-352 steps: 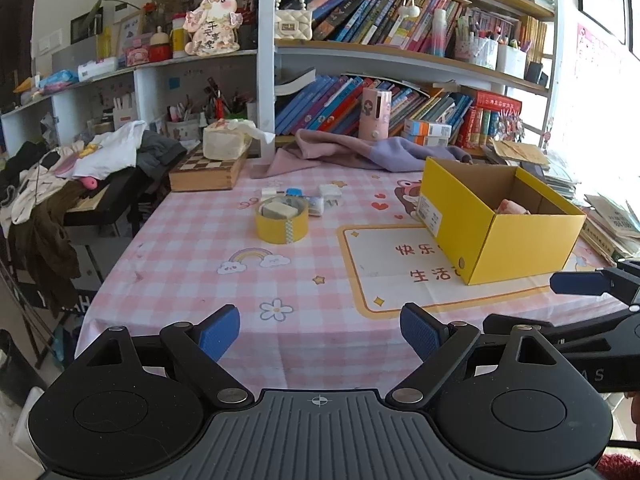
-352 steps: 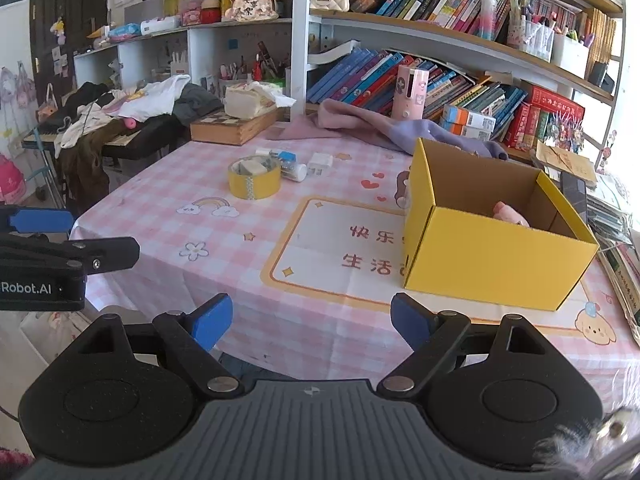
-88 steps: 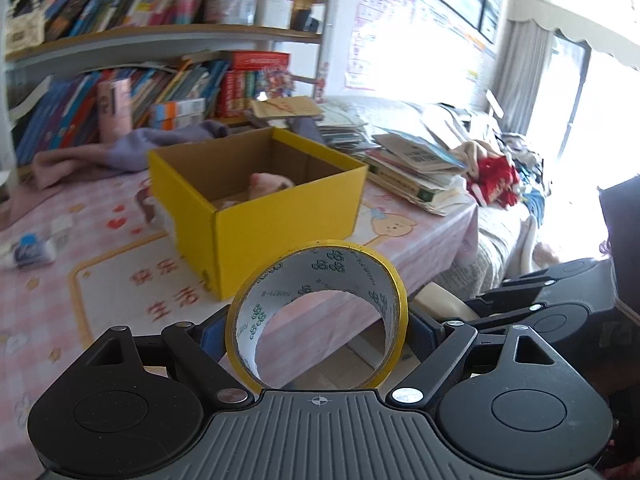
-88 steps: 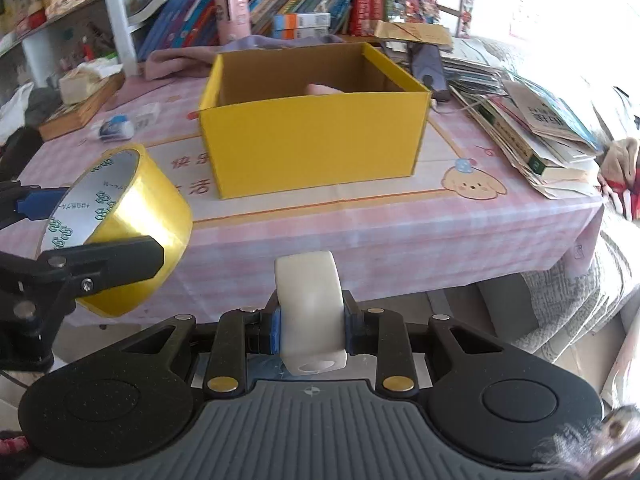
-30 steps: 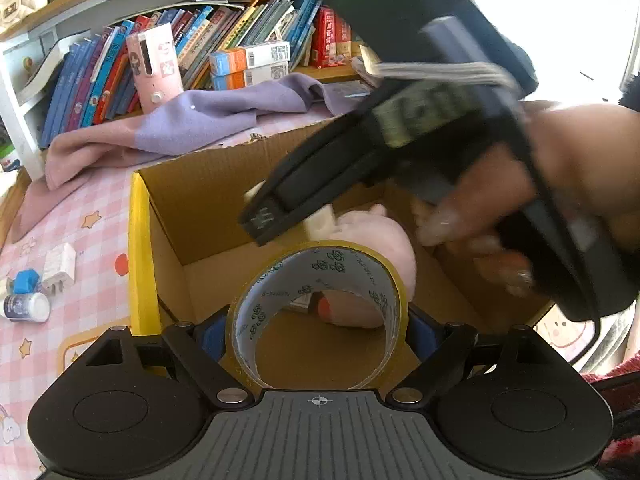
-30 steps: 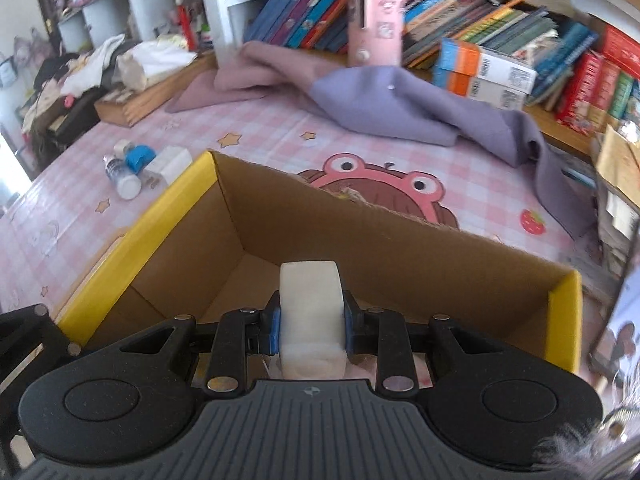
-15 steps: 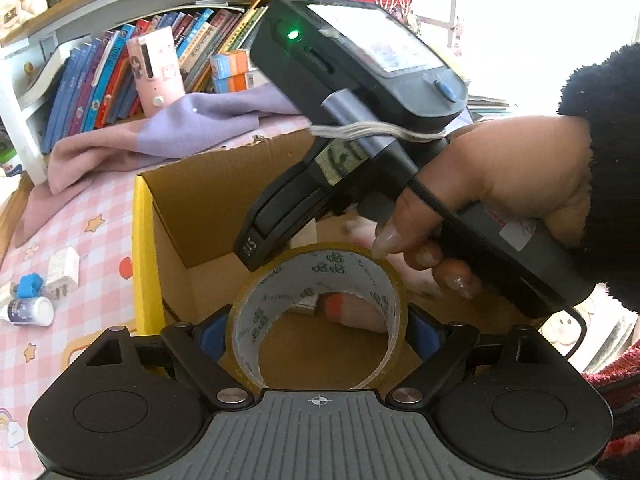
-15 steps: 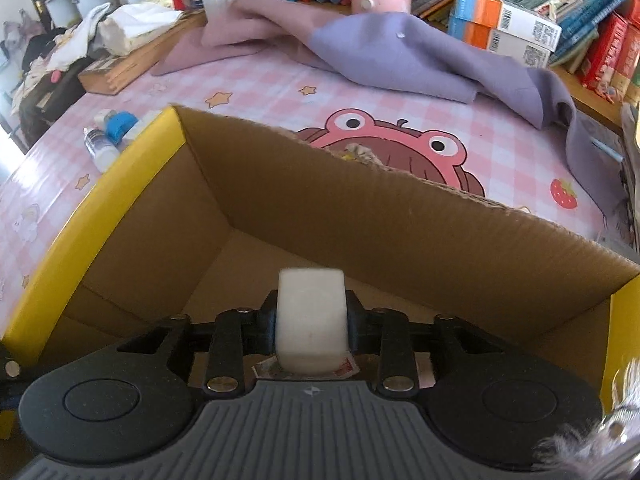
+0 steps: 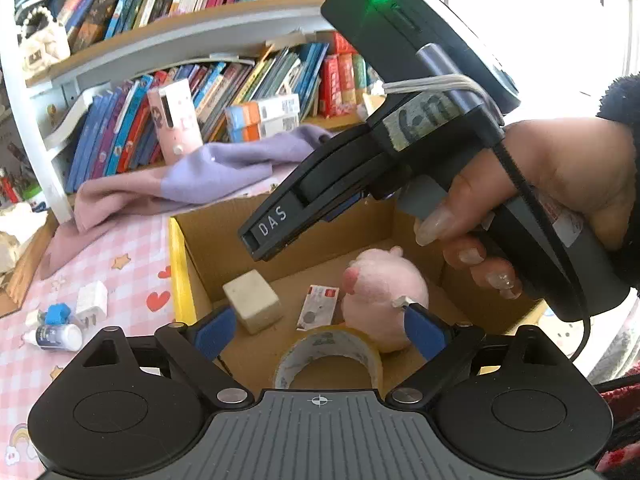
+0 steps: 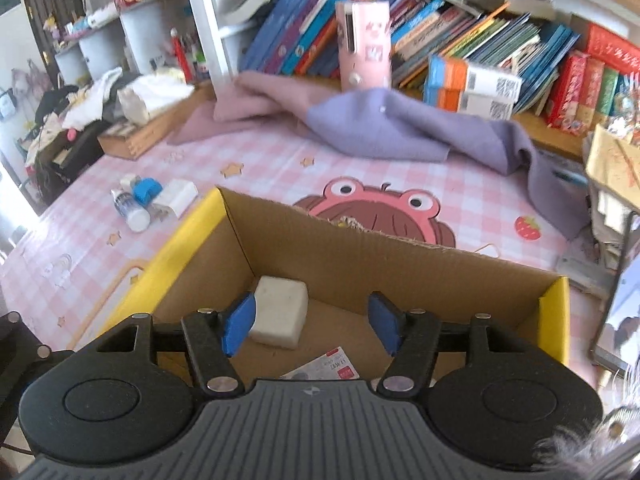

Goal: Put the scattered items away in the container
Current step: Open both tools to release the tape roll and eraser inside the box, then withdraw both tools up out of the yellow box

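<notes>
**Yellow box takes two more items; the rest wait at the left**

The yellow box (image 10: 188,236) fills the lower centre of both wrist views, and that is where we are working. In the left wrist view our left gripper (image 9: 316,330) hangs over it with its blue pads spread wide and nothing pressed between them; the roll of yellow tape (image 9: 328,354) lies on the box floor just below, free of the pads. Beside it sit the pink plush toy (image 9: 384,292), a small card (image 9: 318,306) and the white block (image 9: 252,300).

In the right wrist view our right gripper (image 10: 312,324) has its jaws opening, with nothing between them; the white block (image 10: 280,314) rests on the cardboard floor at lower centre-left, partly behind the left pad.

The step in hand, as we judge it, is the release and the pull-out. To do it well we let both pairs of pads clear the dropped things fully before lifting, and we rise straight up so no finger catches a box wall or drags the tape. The two grippers crowd each other above the box, so we back them out one at a time.

Still loose on the pink tablecloth (image 10: 280,168), at middle left of the right wrist view, are a small bottle (image 10: 130,210), a blue cap (image 10: 146,190) and a white packet (image 10: 176,196).
</notes>
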Demonstrator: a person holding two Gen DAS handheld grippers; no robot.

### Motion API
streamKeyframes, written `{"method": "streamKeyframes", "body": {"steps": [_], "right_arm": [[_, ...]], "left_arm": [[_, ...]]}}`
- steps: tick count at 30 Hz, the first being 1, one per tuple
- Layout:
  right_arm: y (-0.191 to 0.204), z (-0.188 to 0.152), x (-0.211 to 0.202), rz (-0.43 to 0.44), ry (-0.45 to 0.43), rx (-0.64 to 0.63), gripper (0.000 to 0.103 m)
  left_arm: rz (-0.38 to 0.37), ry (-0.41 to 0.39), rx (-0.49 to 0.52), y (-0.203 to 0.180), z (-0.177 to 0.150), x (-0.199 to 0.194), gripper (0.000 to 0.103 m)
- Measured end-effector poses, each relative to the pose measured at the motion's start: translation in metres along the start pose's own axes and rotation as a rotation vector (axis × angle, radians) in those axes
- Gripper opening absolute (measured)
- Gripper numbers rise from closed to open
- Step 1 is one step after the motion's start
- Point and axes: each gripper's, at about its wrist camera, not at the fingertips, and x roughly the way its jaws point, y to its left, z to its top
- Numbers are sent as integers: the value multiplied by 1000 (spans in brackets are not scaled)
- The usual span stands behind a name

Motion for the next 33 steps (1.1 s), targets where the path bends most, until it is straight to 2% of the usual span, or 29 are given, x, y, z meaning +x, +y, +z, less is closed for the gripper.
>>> {"method": "streamKeyframes", "body": {"steps": [5, 7, 9, 12, 27, 33], "right_arm": [[12, -6, -22, -26, -53, 13, 65], [16, -10, -32, -41, -78, 16, 68], [21, -15, -42, -58, -106, 21, 75], [26, -23, -57, -93, -143, 31, 79], [67, -81, -114, -262, -229, 136, 82], [89, -109, -137, -353, -290, 175, 83]], "left_arm": [[5, -42, 13, 0, -6, -17, 93], [10, -57, 10, 3, -10, -25, 94], [16, -67, 4, 7, -14, -31, 94], [22, -87, -9, 15, -19, -42, 94], [-12, -158, -55, 46, -51, -89, 94], [-26, -178, -49, 53, -68, -107, 94]]}}
